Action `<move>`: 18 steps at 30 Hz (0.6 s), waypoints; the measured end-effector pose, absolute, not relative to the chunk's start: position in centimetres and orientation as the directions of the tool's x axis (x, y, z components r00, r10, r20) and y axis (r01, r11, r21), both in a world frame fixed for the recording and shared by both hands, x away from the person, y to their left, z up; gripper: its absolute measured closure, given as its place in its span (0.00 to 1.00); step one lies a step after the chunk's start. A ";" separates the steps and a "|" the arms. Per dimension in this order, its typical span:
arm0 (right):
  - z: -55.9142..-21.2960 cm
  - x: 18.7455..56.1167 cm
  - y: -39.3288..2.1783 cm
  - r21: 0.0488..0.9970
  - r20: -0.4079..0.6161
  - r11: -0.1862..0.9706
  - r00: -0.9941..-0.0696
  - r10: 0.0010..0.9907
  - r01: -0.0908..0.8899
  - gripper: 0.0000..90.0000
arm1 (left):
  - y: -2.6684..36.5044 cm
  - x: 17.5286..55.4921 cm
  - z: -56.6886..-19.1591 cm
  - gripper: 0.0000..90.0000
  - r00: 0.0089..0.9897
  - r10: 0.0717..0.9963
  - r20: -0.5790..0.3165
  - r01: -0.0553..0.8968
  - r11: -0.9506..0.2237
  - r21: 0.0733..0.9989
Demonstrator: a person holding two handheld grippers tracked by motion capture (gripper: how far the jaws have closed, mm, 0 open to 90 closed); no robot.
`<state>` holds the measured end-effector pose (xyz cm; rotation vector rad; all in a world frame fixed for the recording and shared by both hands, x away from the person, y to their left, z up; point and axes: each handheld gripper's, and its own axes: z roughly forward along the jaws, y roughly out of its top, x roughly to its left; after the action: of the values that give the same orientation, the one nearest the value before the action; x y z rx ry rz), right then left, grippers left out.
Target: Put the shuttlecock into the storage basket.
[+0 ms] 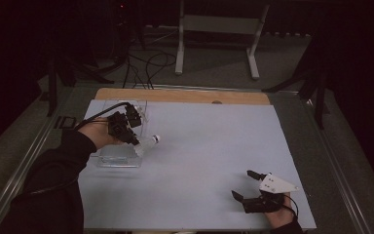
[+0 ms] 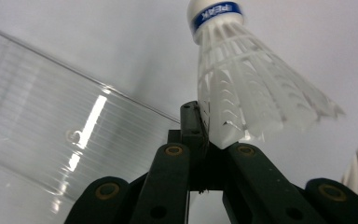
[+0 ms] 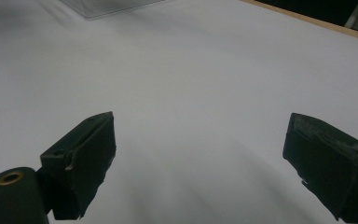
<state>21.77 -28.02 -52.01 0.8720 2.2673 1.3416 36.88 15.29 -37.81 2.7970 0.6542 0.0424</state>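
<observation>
A white shuttlecock (image 2: 242, 88) with a blue band round its cork is pinched by the rim of its skirt in my left gripper (image 2: 205, 126), cork pointing away from me. In the high view the left gripper (image 1: 135, 141) is held over the right edge of a clear plastic box (image 1: 119, 161) at the table's left, and the shuttlecock (image 1: 147, 144) sticks out to the right. My right gripper (image 1: 243, 184) rests open near the front right of the table, nothing between its jaws. In the right gripper view the right gripper (image 3: 200, 154) looks across bare white sheet.
A white sheet (image 1: 199, 161) covers the table, with a wooden strip (image 1: 185, 96) along its far edge. The clear box's wall (image 2: 51, 135) lies left of the left gripper. Beyond the table stand a white frame (image 1: 219, 29), cables and dark stands on the floor.
</observation>
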 end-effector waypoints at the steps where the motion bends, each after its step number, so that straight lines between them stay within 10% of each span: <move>1: -52.0 21.8 -28.0 0.876 0.001 0.357 -0.743 0.670 0.323 0.10 | 15.3 36.9 -37.8 1.00 0.898 0.439 -0.032 0.432 -0.862 0.265; 18: -52.0 21.8 -28.1 0.877 0.005 0.353 -0.741 0.671 0.326 0.10 | 18.0 38.4 -37.8 1.00 0.769 0.639 0.021 0.602 -0.735 0.314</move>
<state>21.76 -28.09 -51.99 0.8770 2.2661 1.3449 38.39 17.97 -37.81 2.6752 0.9612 0.1840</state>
